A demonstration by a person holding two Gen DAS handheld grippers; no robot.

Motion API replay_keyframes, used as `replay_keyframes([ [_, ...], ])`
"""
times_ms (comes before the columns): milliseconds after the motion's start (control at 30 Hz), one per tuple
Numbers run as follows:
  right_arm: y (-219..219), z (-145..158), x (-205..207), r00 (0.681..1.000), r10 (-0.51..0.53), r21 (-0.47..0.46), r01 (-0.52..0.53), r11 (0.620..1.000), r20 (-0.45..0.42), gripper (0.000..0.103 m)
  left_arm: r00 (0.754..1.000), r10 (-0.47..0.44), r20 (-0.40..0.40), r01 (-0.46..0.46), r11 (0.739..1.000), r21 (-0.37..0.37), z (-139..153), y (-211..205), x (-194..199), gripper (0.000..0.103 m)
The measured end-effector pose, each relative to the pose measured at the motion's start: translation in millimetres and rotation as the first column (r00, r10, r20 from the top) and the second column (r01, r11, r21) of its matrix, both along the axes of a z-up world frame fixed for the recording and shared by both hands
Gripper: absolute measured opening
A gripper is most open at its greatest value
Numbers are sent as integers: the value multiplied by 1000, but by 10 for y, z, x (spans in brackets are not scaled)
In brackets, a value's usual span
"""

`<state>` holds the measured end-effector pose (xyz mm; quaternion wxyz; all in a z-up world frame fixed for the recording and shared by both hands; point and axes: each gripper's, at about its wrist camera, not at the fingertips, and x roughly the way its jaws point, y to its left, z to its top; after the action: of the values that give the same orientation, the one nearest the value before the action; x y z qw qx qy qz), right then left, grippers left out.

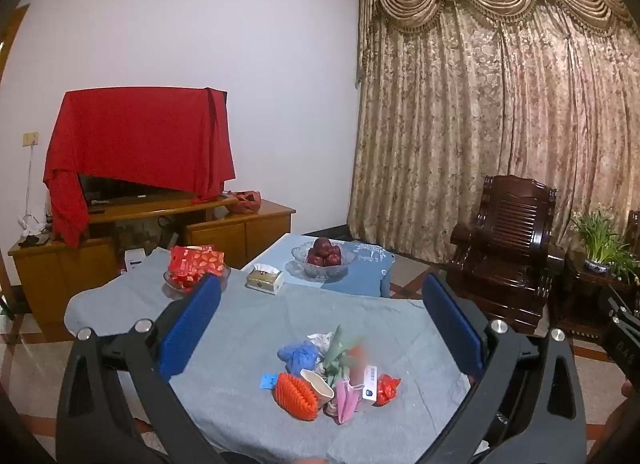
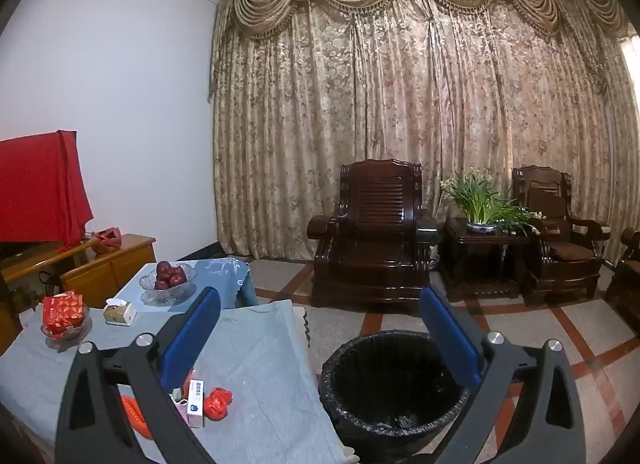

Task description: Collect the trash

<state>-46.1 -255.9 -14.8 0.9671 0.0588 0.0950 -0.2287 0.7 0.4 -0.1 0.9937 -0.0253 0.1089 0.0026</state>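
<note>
Two grippers, both with fingers spread wide and nothing between the blue pads.

Left gripper: held above a table draped in grey cloth. The trash pile lies on the cloth between the two fingers, nearer the right one. Items in the pile:
- blue crumpled glove, at the far side
- orange ribbed piece, nearest the left finger
- beige paper cup, tipped on its side, touching the orange piece
- pink wrapper
- white carton, lying across the pile
- red crumpled wrapper, closest to the right finger
- small blue tag, just left of the orange piece

Beyond the fingertips: tissue box, glass bowl of red fruit, and a dish of red packets just behind the left fingertip.

Right gripper: held over the table's edge. Black-lined trash bin stands on the floor between the fingers, its rim reaching under the right finger. The white carton and red wrapper show just inside the left finger; the orange piece lies partly hidden under that finger.

Beyond the fingertips: dark wooden armchair, potted plant.
</note>
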Motion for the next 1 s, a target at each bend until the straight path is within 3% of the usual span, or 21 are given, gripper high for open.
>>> replay_keyframes([
  [1000,-10,-1,26,1000,-6,-2,6,1000,1,97,1000,-2,6,2,1000,4,0,-3,-1,98],
])
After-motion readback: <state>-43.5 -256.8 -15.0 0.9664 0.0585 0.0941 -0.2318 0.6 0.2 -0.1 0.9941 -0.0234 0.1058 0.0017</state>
